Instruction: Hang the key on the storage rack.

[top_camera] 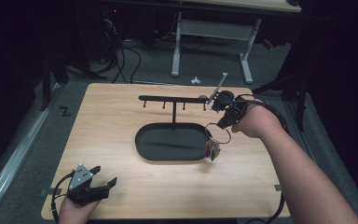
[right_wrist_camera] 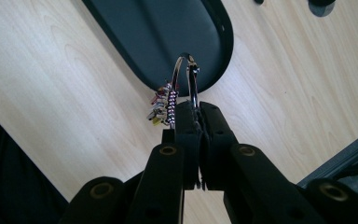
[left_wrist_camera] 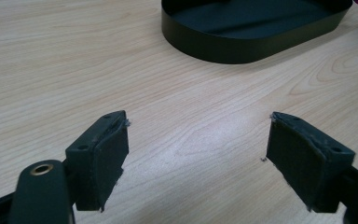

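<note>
The right gripper has its jaws clamped on a metal key ring, which hangs clear of the table at the right end of the black oval tray. A cluster of small coloured tags dangles from the ring; what they are is too small to tell. Behind the tray, a black hook rack stands upright on a central post. The left gripper rests near the table's front left corner, jaws spread wide with nothing between them, well apart from the tray.
</note>
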{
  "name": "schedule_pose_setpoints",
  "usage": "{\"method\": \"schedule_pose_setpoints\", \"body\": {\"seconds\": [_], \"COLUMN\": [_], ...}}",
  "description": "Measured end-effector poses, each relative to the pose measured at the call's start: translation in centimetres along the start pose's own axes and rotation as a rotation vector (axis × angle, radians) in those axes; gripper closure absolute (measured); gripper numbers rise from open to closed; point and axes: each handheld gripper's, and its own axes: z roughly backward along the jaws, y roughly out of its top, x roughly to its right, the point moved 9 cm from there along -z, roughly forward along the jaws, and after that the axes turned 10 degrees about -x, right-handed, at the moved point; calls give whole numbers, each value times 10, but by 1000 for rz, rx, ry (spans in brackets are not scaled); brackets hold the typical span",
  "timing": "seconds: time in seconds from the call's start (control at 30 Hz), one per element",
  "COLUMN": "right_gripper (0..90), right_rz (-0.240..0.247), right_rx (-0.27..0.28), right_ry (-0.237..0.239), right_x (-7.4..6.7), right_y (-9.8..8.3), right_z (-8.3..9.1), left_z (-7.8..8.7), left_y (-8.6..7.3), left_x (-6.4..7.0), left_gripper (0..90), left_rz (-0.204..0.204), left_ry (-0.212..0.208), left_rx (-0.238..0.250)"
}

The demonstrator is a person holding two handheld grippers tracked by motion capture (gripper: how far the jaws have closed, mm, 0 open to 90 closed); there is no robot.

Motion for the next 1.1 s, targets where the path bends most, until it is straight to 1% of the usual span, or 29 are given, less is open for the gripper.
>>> {"method": "schedule_pose_setpoints", "body": {"seconds": [0.03, 0.07, 0.1, 0.2, 0.3, 0.37, 0.43, 0.47, 0.57, 0.63, 0.77, 0.8, 0.83, 0.9, 0.97, 1.1], "right_gripper": [877, 877, 877, 877, 877, 877, 877, 877, 877, 877, 877, 877, 877, 877, 877, 877], "right_rz": [6, -3, 3, -2, 3, -2, -9, -15, -17, -27, -33, -28, -35, -30, -34, -42], "right_rx": [2, 4, 9, 16, 25, 43, 48, 53, 57, 52, 54, 54, 55, 65, 74, 69], "right_ry": [2, 5, 2, 8, 1, 10, 6, 17, 21, 21, 24, 17, 21, 17, 23, 14], "right_x": [1, 1, 4, 7, 12, 14, 17, 18, 22, 25, 30, 32, 32, 35, 36, 42], "right_y": [2, 4, 7, 13, 20, 26, 30, 32, 36, 39, 43, 45, 46, 50, 54, 57], "right_z": [0, 1, 2, 3, 4, 4, 3, 3, 0, -2, -5, -5, -5, -3, -2, -4], "left_z": [1, 1, 1, 2, 3, 3, 3, 3, 3, 3, 3, 3, 3, 3, 3, 4], "left_y": [-1, -1, -2, -3, -2, -3, -3, -3, -3, -3, -3, -3, -3, -3, -3, -3], "left_x": [0, -1, -1, -2, -2, -2, -3, -3, -3, -3, -2, -2, -3, -3, -3, -3], "left_gripper": [212, 212, 212, 212, 212, 212, 212, 212, 212, 212, 211, 212, 212, 212, 212, 211], "left_rz": [-1, 1, 4, 7, 7, 7, 10, 10, 13, 12, 7, 7, 7, 7, 11, 11], "left_ry": [2, 5, 6, 7, 4, 4, 5, 4, 6, 5, 2, 4, 4, 4, 5, 5], "left_rx": [-1, -1, -1, -4, 0, -3, -2, -2, 3, 3, -4, -2, -4, -3, 2, 1]}}
